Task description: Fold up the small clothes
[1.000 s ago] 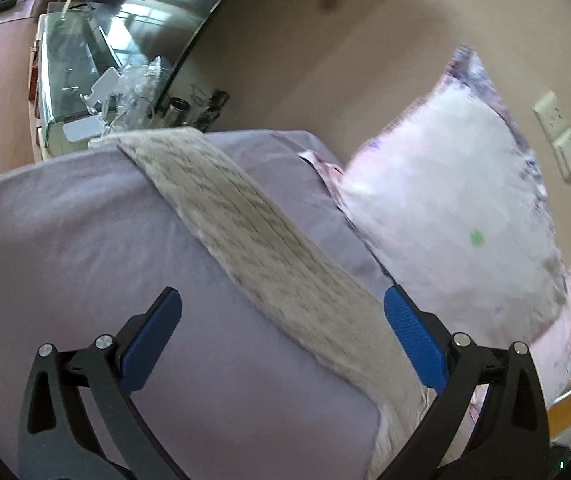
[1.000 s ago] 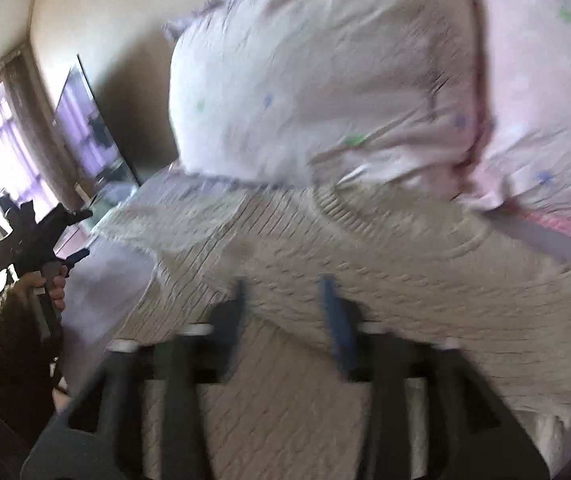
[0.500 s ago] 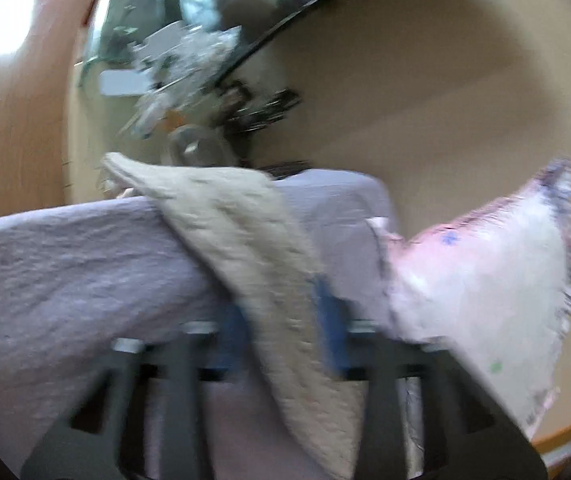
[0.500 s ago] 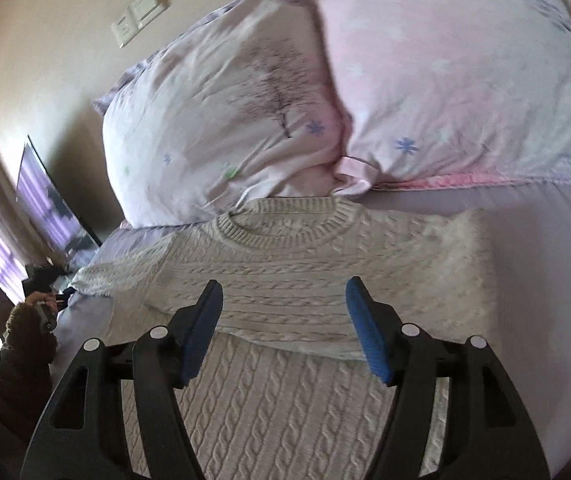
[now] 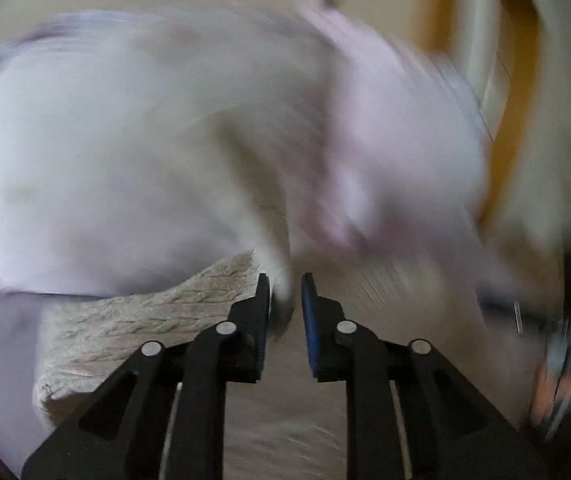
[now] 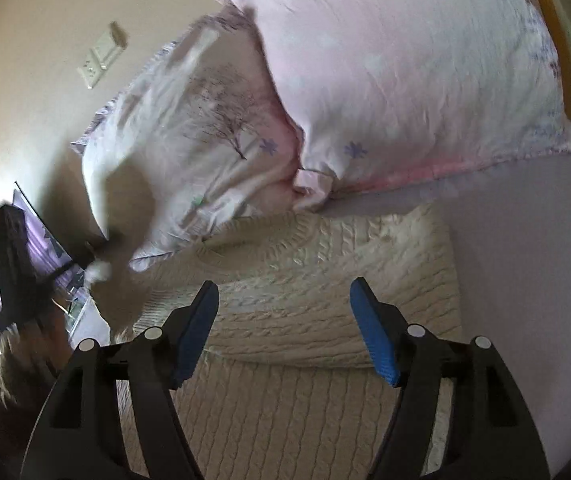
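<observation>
With my left tongs (image 5: 284,294) clenched on the cream sweater's (image 6: 325,280) sleeve (image 5: 145,320) and my right tongs (image 6: 285,320) released above its body on the bed (image 6: 525,240), I should carry the sleeve across and lay it flat, square to the folded edge.

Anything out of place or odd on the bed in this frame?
Nothing damaged or spilled. The cream cable-knit sweater lies partly folded below the pink floral pillows. Its sleeve is lifted, pinched in the left gripper. The right gripper hovers open.
</observation>
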The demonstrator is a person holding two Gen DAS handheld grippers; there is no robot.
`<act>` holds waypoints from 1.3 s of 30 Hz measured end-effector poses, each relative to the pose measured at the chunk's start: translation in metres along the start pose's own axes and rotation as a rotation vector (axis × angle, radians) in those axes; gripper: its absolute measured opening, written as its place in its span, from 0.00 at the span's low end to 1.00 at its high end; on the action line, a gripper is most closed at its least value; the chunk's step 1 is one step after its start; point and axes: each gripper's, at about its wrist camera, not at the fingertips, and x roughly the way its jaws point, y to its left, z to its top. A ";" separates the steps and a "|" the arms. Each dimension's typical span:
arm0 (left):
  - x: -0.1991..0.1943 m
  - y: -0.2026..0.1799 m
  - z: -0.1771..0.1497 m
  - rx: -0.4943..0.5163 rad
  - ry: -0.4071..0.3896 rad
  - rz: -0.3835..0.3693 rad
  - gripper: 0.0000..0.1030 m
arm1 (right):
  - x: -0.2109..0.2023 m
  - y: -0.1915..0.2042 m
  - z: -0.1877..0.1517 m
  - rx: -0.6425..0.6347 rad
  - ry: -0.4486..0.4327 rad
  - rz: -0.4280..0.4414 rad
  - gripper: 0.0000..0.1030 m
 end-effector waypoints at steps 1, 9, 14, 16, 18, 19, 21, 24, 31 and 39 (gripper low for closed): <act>0.013 -0.022 -0.010 0.065 0.056 -0.019 0.17 | 0.002 -0.005 0.000 0.019 0.012 -0.009 0.68; -0.055 0.045 -0.052 -0.085 0.024 0.108 0.33 | 0.030 -0.050 0.003 0.192 0.140 -0.010 0.41; -0.093 0.106 -0.095 -0.263 0.060 0.145 0.48 | 0.067 -0.066 0.016 0.323 0.193 -0.033 0.40; -0.107 0.118 -0.113 -0.310 0.071 0.155 0.53 | 0.084 -0.071 0.021 0.352 0.205 -0.062 0.37; -0.118 0.121 -0.129 -0.344 0.074 0.139 0.57 | 0.093 -0.068 0.024 0.327 0.182 -0.089 0.19; -0.122 0.121 -0.135 -0.356 0.078 0.125 0.58 | 0.095 -0.066 0.026 0.304 0.173 -0.092 0.11; -0.123 0.120 -0.145 -0.375 0.086 0.101 0.59 | 0.084 -0.063 0.026 0.293 0.114 -0.063 0.09; -0.128 0.117 -0.161 -0.390 0.103 0.056 0.61 | 0.051 -0.063 0.024 0.310 0.024 -0.055 0.09; -0.132 0.103 -0.184 -0.387 0.153 -0.003 0.65 | 0.011 -0.070 -0.007 0.275 0.090 -0.176 0.22; -0.152 0.084 -0.219 -0.389 0.182 -0.033 0.68 | -0.087 -0.064 -0.079 0.184 0.100 -0.147 0.52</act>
